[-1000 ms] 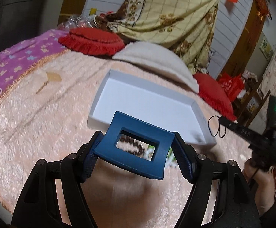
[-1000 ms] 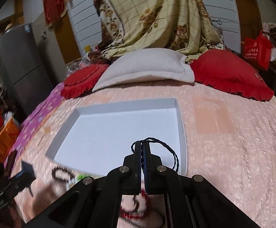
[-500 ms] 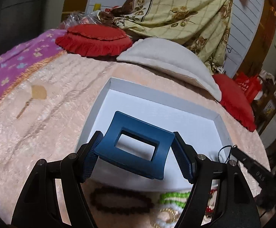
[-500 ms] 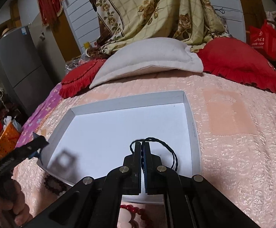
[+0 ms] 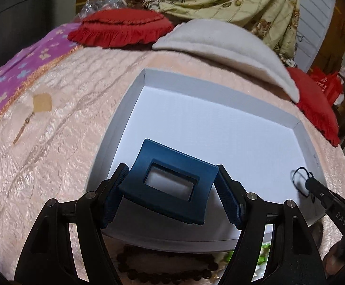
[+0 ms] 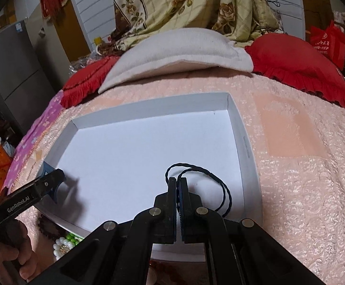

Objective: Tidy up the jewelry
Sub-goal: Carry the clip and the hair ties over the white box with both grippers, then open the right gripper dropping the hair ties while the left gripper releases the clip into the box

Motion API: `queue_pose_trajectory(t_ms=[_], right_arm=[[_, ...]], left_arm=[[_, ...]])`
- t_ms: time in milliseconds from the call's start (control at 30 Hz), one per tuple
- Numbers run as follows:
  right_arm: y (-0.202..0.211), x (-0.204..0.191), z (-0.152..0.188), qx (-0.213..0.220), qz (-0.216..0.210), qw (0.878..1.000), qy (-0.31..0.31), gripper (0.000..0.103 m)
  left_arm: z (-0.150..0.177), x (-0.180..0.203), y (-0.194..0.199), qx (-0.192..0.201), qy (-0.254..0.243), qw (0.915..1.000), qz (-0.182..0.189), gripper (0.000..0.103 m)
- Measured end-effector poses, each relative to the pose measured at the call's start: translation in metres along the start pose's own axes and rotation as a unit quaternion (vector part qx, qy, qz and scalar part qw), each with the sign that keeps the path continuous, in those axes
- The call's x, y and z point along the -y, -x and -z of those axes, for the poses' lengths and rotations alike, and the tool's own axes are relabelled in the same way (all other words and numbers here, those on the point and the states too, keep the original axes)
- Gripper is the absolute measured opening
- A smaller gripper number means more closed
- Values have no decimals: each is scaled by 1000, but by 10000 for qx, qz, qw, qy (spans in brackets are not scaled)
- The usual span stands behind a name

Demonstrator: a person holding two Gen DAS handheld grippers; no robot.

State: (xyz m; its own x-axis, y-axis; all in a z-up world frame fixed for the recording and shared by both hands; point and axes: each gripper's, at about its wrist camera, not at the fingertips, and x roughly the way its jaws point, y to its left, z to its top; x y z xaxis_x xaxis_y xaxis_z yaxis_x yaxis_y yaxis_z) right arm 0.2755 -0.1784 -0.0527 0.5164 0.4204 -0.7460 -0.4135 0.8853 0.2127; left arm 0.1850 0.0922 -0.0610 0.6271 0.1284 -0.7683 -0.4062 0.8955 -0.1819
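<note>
Left wrist view: my left tongs clamp a dark blue rectangular plastic hair clip between both pads, held tilted above the near-left part of the shallow white cardboard box lid on the pink quilted bed. At 3 o'clock my right tongs are pinched tight on a thin black twisted cord loop, which curls out toward 1 o'clock over the lid's right side. Dark brown bead bracelet lies at 6 o'clock, just outside the lid.

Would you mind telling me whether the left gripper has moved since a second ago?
Yes. The left gripper, shut on the blue clip, has moved forward from the beads to over the white tray.
</note>
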Motion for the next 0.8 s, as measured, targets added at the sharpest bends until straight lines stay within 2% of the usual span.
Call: queue_pose_trajectory(t_ms=[233, 400, 500, 600, 667, 700, 733, 800], right_arm=[[-3, 11, 5, -172, 3, 9998, -60, 1], [-2, 11, 5, -190, -159, 9997, -91, 4], [1, 13, 5, -148, -225, 9995, -194, 6], [3, 11, 4, -96, -281, 9994, -174, 16], [7, 8, 3, -6, -260, 9996, -139, 28], [10, 8, 3, 81, -257, 9995, -134, 42], [12, 8, 2, 152, -257, 9995, -133, 48], [20, 8, 0, 317, -310, 9989, -161, 48]], left_arm=[[3, 7, -3, -3, -261, 9993, -268, 73], [3, 6, -3, 9, -248, 9993, -276, 74], [2, 5, -2, 28, -231, 9995, -217, 79], [2, 5, -2, 26, -224, 9995, -208, 79], [2, 4, 0, 42, -172, 9997, -169, 79], [1, 3, 1, 65, -139, 9998, -145, 79], [1, 2, 3, 83, -105, 9999, -102, 79], [0, 1, 7, 132, -39, 9999, -18, 79]])
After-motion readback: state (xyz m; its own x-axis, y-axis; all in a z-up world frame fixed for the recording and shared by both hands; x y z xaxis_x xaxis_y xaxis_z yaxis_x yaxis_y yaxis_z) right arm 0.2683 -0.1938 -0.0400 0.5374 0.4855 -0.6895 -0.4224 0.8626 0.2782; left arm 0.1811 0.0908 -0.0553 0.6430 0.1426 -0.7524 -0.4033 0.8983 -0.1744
